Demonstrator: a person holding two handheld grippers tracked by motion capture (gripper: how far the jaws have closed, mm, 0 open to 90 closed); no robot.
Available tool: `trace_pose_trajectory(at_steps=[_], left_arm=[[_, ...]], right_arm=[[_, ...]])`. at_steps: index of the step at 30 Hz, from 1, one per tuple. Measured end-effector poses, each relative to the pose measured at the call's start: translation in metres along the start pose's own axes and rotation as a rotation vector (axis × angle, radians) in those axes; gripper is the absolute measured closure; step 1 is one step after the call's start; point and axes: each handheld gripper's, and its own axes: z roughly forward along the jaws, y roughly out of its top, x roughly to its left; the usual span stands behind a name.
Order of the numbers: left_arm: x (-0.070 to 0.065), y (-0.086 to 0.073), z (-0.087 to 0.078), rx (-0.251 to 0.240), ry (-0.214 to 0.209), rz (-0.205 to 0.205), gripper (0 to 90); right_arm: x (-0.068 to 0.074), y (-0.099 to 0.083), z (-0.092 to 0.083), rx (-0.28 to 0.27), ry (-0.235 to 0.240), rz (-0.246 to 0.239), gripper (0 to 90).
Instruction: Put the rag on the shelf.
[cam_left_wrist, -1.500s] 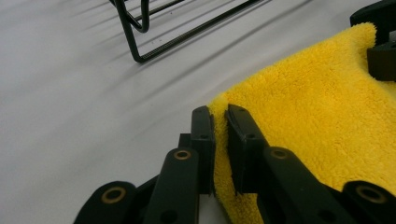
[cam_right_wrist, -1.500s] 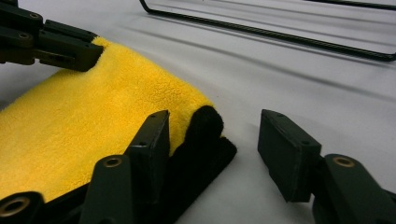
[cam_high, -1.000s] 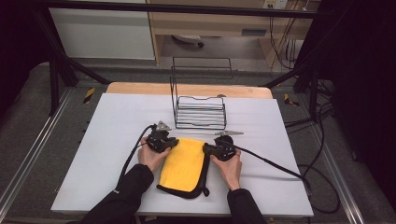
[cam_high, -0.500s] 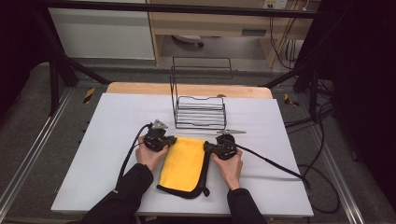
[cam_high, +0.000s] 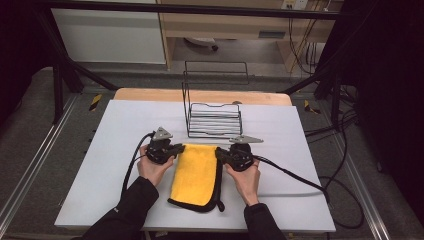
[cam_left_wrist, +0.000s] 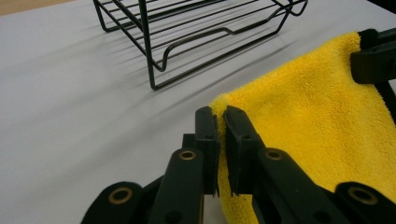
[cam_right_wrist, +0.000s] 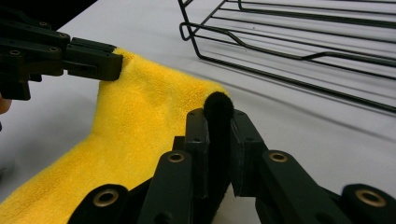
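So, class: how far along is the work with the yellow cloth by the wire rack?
Done: both far corners are pinched, by the left gripper and the right gripper. In hand: the yellow cloth, its far edge lifted. Left: it has not reached the wire rack, likely its goal.

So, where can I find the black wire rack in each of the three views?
High view: the black wire rack stands at centre, beyond the yellow microfibre cloth.
Left gripper view: it is at top centre, beyond the cloth's corner.
Right gripper view: it is at top right.
Shared landmark: the yellow cloth, lying before the rack.
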Motion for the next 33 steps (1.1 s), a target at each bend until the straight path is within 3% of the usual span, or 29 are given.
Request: trace_pose_trajectory(at_steps=[21, 33], left_arm=[[-0.012, 0.01, -0.04, -0.116, 0.014, 0.019, 83.9], [-0.02, 0.019, -0.058, -0.196, 0.01, 0.026, 83.9]], right_arm=[[0.02, 0.013, -0.026, -0.105, 0.017, -0.094, 80.3], [0.026, 0.021, -0.043, -0.18, 0.016, -0.119, 80.3]])
